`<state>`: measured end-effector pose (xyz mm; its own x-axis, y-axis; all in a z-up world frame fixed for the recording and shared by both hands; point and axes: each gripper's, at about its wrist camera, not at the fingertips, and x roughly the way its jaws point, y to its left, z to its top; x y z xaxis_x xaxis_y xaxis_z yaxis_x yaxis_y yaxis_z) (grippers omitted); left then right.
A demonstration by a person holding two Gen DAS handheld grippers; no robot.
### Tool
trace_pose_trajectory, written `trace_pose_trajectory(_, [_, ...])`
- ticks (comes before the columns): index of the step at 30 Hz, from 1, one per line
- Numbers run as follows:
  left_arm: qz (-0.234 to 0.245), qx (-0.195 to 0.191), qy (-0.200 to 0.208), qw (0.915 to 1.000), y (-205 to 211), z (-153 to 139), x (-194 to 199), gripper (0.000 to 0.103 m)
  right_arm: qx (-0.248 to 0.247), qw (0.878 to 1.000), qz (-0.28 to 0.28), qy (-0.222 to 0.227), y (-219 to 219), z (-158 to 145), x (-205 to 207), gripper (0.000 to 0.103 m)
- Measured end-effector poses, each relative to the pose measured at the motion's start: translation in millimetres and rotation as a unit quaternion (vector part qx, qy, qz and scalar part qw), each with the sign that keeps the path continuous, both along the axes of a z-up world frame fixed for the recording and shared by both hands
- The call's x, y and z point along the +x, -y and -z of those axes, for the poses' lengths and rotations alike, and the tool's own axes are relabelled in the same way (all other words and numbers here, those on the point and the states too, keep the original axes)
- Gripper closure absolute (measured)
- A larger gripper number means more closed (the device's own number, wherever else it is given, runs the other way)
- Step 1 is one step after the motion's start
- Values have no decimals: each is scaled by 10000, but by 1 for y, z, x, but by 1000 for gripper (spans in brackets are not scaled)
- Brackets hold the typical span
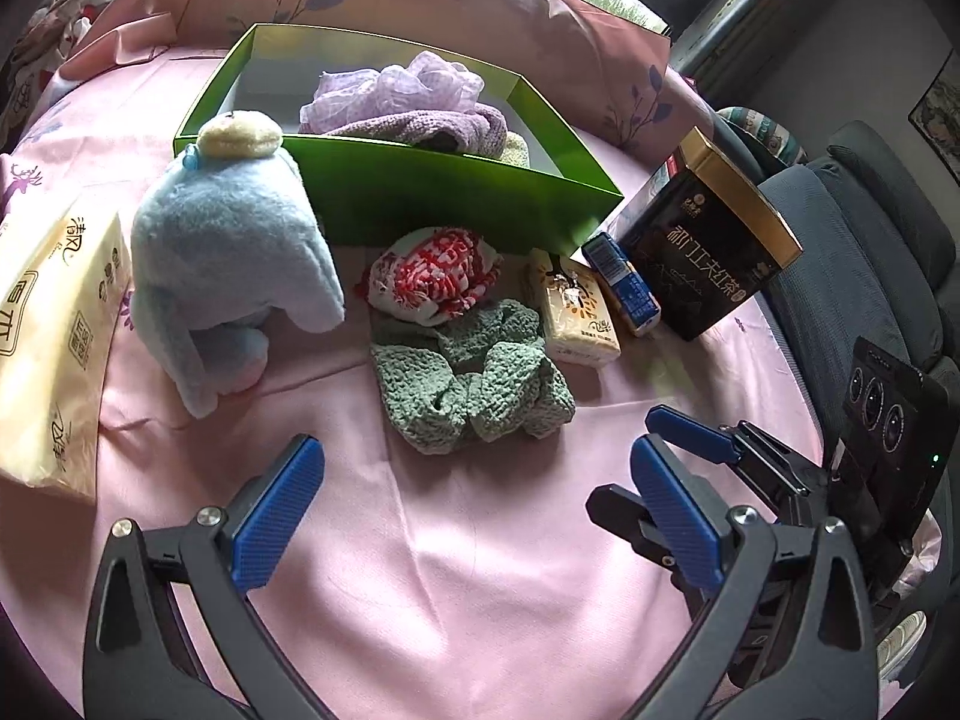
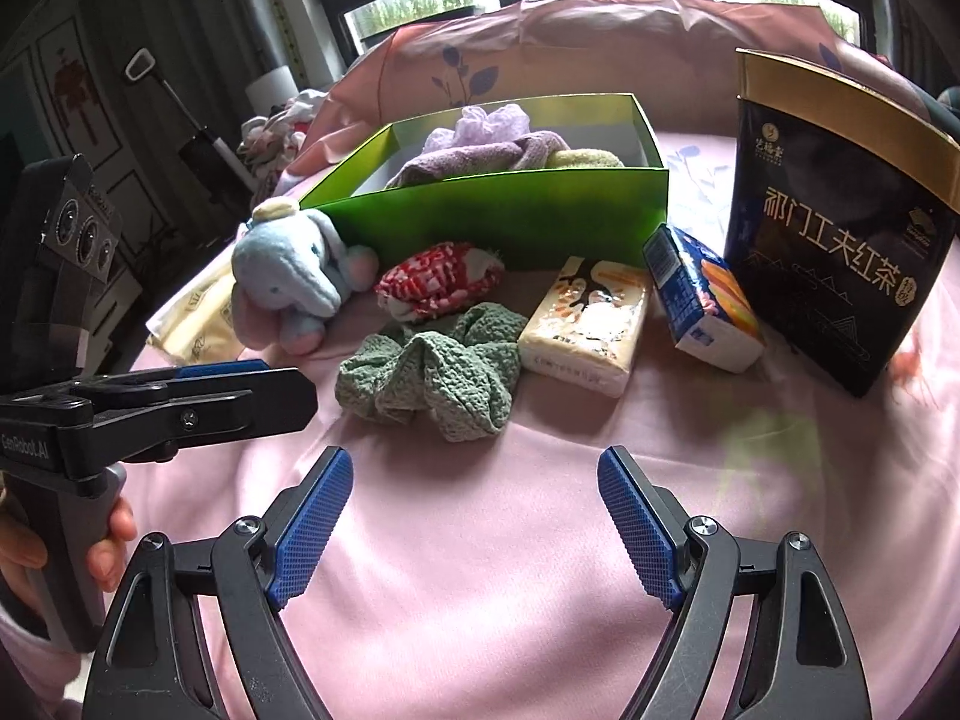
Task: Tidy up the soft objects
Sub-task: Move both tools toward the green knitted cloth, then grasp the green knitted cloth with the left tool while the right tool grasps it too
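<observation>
The right claw [image 2: 474,516] is wide open and holds nothing. The left claw [image 1: 474,516] is wide open and empty too. Both hang over the pink bed sheet [image 2: 480,540], near the green cloth [image 2: 429,372] in front of the green box [image 2: 516,210].
</observation>
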<state>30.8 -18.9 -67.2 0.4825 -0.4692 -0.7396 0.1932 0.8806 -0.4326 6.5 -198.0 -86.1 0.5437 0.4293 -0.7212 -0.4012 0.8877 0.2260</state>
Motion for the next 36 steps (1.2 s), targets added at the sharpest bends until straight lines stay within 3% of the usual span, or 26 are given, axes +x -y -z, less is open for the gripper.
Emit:
trace_pose_trajectory(6, [161,-17,34,9999,8,7,17,3,46,9999,-103,-15,-8,10,10,19])
trace_pose_trajectory(9, [180,-1,4,9998,11,11,25,11,45,9998,-158,-83,-13,15,17,20])
trace_pose_trajectory(13, [199,-43,-90,9998,10,18,34,25,-25,9997,-217,-124,-21,20,25,28])
trace_pose_trajectory(18, [250,-73,-174,9995,10,23,39,46,48,9996,-209,-172,-24,22,35,47])
trace_pose_trajectory(20, [287,-86,-193,9994,10,25,39,62,97,9995,-247,-183,-24,22,37,63])
trace_pose_trajectory(25, [268,-310,-284,9988,6,26,41,82,116,9992,-366,-133,-30,22,35,85])
trace_pose_trajectory(29, [288,-353,-204,9988,5,18,33,89,120,9989,-442,-51,-33,15,30,89])
trace_pose_trajectory(36, [302,-503,55,9983,3,-10,6,89,179,9979,-584,193,-31,-8,3,89])
